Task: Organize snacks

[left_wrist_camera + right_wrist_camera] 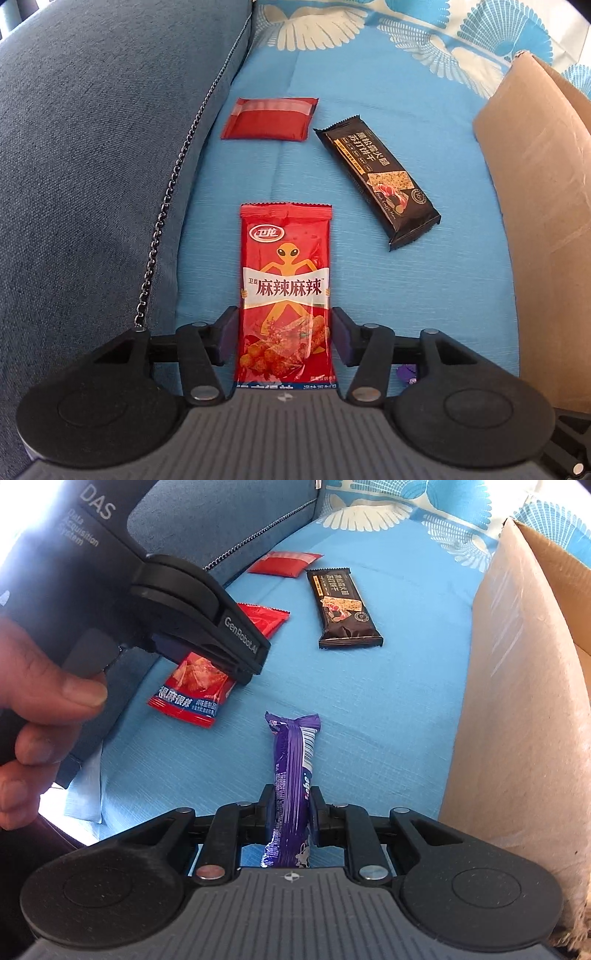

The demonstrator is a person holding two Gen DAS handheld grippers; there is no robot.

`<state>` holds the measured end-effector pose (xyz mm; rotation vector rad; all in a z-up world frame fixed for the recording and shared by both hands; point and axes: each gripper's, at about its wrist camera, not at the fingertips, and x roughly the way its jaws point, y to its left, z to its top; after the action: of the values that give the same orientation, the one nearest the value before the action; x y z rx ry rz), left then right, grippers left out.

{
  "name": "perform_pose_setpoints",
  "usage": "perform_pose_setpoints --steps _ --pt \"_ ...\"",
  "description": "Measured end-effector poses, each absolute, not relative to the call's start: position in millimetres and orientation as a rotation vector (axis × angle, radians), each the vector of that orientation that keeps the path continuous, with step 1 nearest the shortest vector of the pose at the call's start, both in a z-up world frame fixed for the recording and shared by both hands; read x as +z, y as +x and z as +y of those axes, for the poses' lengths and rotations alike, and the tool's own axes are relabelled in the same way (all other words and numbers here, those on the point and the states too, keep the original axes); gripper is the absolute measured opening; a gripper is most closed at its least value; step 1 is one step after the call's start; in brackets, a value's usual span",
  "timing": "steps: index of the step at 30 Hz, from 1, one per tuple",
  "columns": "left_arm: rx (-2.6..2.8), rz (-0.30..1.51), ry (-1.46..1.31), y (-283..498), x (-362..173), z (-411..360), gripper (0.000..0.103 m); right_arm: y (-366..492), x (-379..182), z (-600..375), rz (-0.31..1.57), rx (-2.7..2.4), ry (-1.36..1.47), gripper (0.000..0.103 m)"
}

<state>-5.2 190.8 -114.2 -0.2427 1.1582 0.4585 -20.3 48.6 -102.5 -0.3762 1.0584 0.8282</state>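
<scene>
Snacks: I see four on the blue sheet [369, 92]
Left gripper [284, 338]: I have it clamped half-wide on the red spicy packet [285, 280]
Right gripper [291, 812]: pinched nearly closed on the purple bar [291, 771]
Loose: black cracker pack [380, 177], small red pouch [269, 119]
Box: cardboard box [517, 701], right of the snacks

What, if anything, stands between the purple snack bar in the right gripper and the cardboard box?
Nothing visible does. The right gripper is shut on the purple snack bar, and only bare blue sheet lies between it and the cardboard box wall.

On the sheet [406, 92], the cracker pack [376, 181] lies at two o'clock from the spicy snack [286, 288], the box [535, 206] at three.
</scene>
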Motion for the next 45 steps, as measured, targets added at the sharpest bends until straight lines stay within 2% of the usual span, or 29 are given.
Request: perform_pose_setpoints --steps 7,13,34,45 --pt "0.452 1.157 -0.231 -3 -116 190 0.058 -21 -104 51 1.057 0.829 -0.383 0.019" --pt "0.457 1.137 -0.230 -6 -111 189 0.051 -23 -99 51 1.022 0.826 -0.377 0.017" --pt "0.492 0.817 -0.217 -23 -52 178 0.050 -32 -17 -1 0.556 0.820 -0.178 0.016" --pt "0.484 0.703 -0.203 -20 -35 162 0.050 -17 0 -38 0.478 0.770 -0.100 0.016"
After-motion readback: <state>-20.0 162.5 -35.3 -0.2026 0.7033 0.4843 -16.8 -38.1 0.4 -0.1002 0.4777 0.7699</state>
